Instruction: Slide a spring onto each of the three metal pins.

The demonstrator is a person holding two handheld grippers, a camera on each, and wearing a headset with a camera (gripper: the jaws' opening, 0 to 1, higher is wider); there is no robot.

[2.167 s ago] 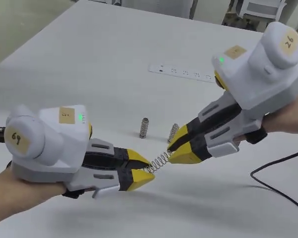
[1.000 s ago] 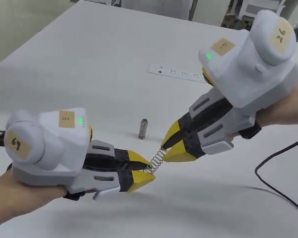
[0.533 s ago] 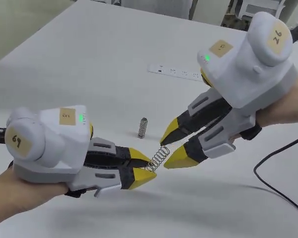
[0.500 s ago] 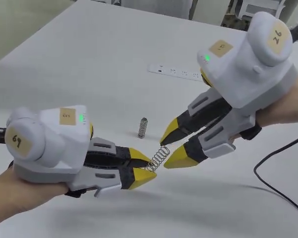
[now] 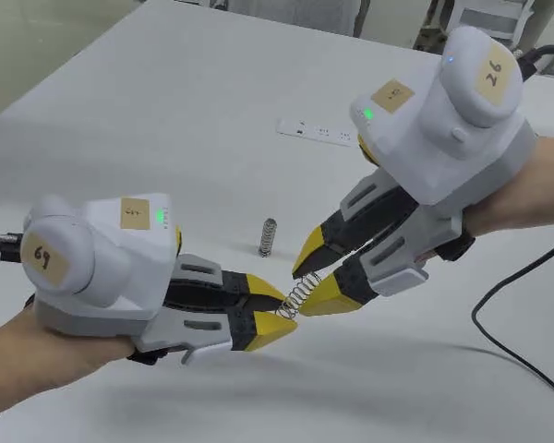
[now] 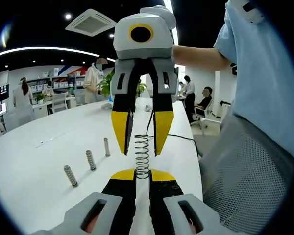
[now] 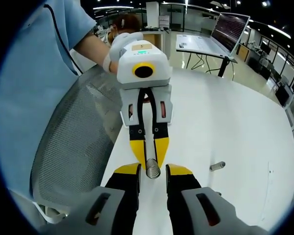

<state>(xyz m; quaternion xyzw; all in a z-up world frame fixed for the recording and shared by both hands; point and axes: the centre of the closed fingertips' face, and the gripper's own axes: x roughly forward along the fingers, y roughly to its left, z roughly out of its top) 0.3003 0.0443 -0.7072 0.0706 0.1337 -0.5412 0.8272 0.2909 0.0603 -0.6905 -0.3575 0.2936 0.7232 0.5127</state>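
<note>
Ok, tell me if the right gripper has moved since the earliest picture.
Yes. The right gripper has shifted left, toward the upright spring, and its jaws have opened.

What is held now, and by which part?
The left gripper holds the spring by one end; the right gripper stands open around its other end.

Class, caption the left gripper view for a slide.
Left gripper holds a spring, its far end inside the open right gripper; one bare pin beside two sprung pins.
</note>
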